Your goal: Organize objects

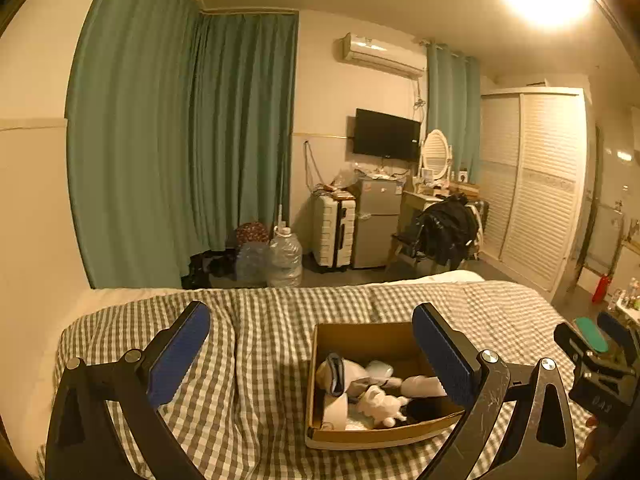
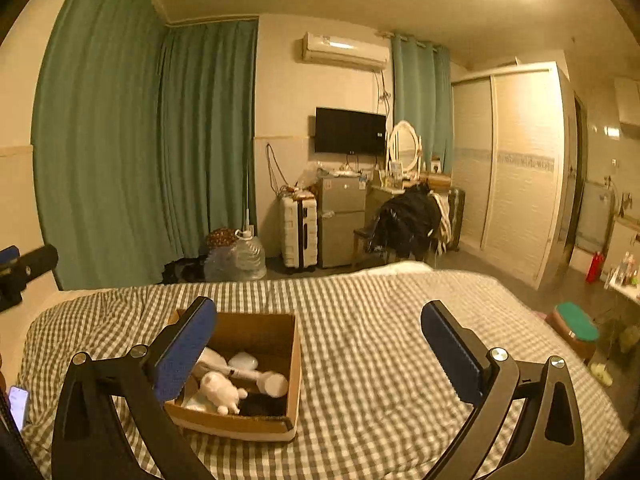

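Observation:
An open cardboard box (image 1: 360,338) sits on the checked bedspread (image 1: 260,360). It holds a white plush toy (image 1: 380,404), white bottles, a white cup and a dark item. My left gripper (image 1: 312,356) is open and empty above the bed, with the box under its right finger. My right gripper (image 2: 320,356) is open and empty, with the same box (image 2: 256,332) and plush toy (image 2: 222,394) under its left finger. The right gripper also shows at the right edge of the left wrist view (image 1: 600,364).
Beyond the bed stand water jugs (image 1: 284,256), a white suitcase (image 1: 334,236), a small fridge (image 1: 374,224), a chair with dark clothes (image 1: 444,232) and a wardrobe (image 1: 532,184). A phone (image 2: 18,404) lies at the bed's left edge. A green-topped stool (image 2: 576,324) is at right.

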A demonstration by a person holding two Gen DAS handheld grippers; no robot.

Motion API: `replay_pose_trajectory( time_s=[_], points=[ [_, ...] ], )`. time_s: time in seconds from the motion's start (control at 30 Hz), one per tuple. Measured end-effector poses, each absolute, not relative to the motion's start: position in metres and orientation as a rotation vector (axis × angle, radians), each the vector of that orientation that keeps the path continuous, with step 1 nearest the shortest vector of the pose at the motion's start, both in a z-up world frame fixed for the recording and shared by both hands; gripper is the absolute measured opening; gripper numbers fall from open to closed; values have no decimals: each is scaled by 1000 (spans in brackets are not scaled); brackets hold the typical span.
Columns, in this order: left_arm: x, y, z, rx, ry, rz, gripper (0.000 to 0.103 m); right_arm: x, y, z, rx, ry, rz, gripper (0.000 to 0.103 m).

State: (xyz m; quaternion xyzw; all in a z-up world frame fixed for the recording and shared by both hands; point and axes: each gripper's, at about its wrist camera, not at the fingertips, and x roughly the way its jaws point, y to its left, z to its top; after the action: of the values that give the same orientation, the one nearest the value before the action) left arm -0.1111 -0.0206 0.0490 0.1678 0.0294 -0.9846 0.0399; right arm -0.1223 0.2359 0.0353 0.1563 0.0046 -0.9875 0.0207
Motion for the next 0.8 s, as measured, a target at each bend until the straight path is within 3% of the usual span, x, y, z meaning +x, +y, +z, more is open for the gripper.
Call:
replay_pose_trajectory(
  time_s=[0.33,0.8],
  points=[
    [-124,-2,-15,593,-92,-3016,103,-136,229,-27,615,38,-3024,103],
    [-130,-8,-34,669,-52,-3002,103,-147,214,-48,651,82,-3021,103]
  ],
)
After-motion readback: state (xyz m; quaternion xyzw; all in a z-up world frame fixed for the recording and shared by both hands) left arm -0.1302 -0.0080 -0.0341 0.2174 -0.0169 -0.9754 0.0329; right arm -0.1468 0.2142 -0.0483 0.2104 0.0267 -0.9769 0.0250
